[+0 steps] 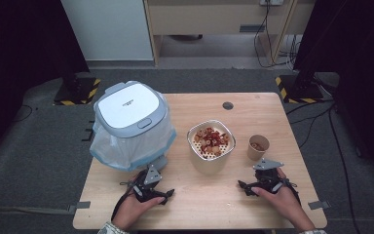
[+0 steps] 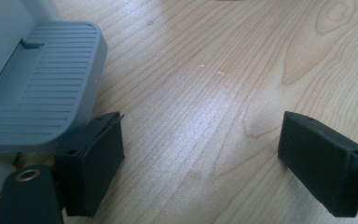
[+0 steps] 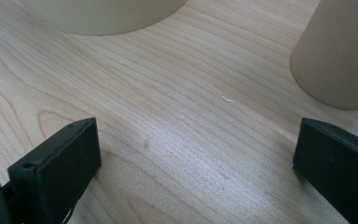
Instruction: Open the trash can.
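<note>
A white and grey pedal bin lined with a clear bag stands on the table's left part. Its grey foot pedal lies just left of my left gripper, which rests open near the front edge. A cream bowl holding a perforated strainer of red and tan food pieces sits mid-table. A small paper cup with some pieces inside stands to its right. My right gripper rests open on the wood in front of the cup, also seen from above.
The wooden table has a round cable hole near its far edge. Bare wood lies between the two grippers. Black stands with yellow-striped bases sit on the floor beyond the table's far corners.
</note>
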A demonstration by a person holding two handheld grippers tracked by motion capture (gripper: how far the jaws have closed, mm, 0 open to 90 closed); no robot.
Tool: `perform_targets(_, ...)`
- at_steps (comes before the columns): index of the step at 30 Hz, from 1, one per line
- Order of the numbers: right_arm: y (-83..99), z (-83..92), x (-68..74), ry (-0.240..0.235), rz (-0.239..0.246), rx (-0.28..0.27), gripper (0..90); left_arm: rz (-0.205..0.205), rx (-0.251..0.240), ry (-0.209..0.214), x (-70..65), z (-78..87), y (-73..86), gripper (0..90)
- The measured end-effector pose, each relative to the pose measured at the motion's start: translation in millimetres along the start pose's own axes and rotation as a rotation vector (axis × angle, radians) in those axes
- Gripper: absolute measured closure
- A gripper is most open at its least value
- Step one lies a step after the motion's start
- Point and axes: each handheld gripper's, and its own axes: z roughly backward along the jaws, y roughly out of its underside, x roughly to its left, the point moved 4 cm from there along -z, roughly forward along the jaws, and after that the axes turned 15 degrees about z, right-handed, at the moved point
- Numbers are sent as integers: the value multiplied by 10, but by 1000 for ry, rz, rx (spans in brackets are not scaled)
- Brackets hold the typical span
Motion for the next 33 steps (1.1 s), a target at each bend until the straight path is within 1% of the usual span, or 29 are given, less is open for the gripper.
perform_targets(3, 0, 0, 0, 0, 0, 0, 11, -6, 7, 10, -23, 0, -5, 153)
perform_targets(5, 0, 1, 0, -1, 0, 1, 11, -8, 9, 20, -46, 8, -24, 179)
perform_targets(7, 2, 1, -1, -1, 1, 0, 11, -5, 0, 20, -52, 16, -34, 201)
perform_targets(8, 2, 1, 1, 0, -1, -2, 11, 0, -17, 19, -50, 52, -57, 216)
perform_targets(9, 4, 2, 2, 1, -1, -2, 11, 0, -17, 19, -50, 52, -57, 222)
perform_targets(10, 5, 4, 2, 2, -1, -2, 11, 6, -33, 14, -43, 91, -77, 240)
perform_targets(11, 5, 4, 2, 2, -1, -2, 11, 6, -33, 14, -43, 91, -77, 268)
perform_targets(13, 8, 7, 3, 0, -1, -1, 11, 21, -40, 10, -35, 115, -92, 284)
perform_targets(14, 8, 8, 3, 0, -1, -1, 11, 24, -50, 6, -22, 142, -115, 344)
perform_targets(15, 8, 8, 3, 0, -1, -1, 11, 24, -50, 6, -22, 142, -115, 367)
perform_targets(16, 8, 8, 3, 0, -1, -1, 11, 19, -70, 2, -16, 175, -143, 407)
perform_targets(17, 8, 8, 3, 0, -2, -2, 11, 19, -70, 2, -16, 175, -143, 443)
perform_targets(18, 8, 8, 3, 0, -2, -2, 11, 17, -81, -1, -13, 192, -158, 443)
perform_targets(19, 8, 8, 3, 0, -1, -1, 11, 17, -92, -4, -12, 208, -173, 466)
perform_targets(20, 8, 8, 3, 0, -1, -1, 11, 8, -108, -13, -8, 237, -199, 537)
perform_targets(21, 8, 8, 3, 0, -1, -1, 11, 8, -108, -13, -8, 237, -199, 554)
perform_targets(22, 8, 8, 3, 0, -1, -1, 11, 6, -118, -20, -3, 248, -213, 583)
perform_targets(23, 8, 8, 3, 0, -1, -1, 11, 6, -126, -23, 6, 258, -227, 583)
perform_targets(24, 9, 8, 3, 1, -1, -1, 11, 8, -139, -33, 19, 267, -243, 604)
perform_targets(25, 9, 8, 4, 3, -3, -2, 11, 5, -149, -48, 38, 280, -262, 626)
perform_targets(26, 12, 11, 4, 2, -2, -1, 11, -4, -163, -75, 77, 298, -302, 678)
perform_targets(27, 12, 12, 5, 2, -2, -1, 11, -5, -173, -81, 93, 305, -320, 699)
perform_targets(28, 12, 12, 5, 2, -2, -1, 11, -5, -173, -81, 93, 305, -320, 722)
perform_targets(29, 12, 12, 5, 2, -2, -1, 11, 4, -190, -94, 120, 321, -344, 741)
perform_targets(30, 12, 12, 5, 2, -2, -1, 11, 4, -190, -94, 120, 321, -344, 758)
perform_targets(33, 12, 12, 4, 2, -2, -1, 11, 0, -195, -115, 154, 322, -343, 785)
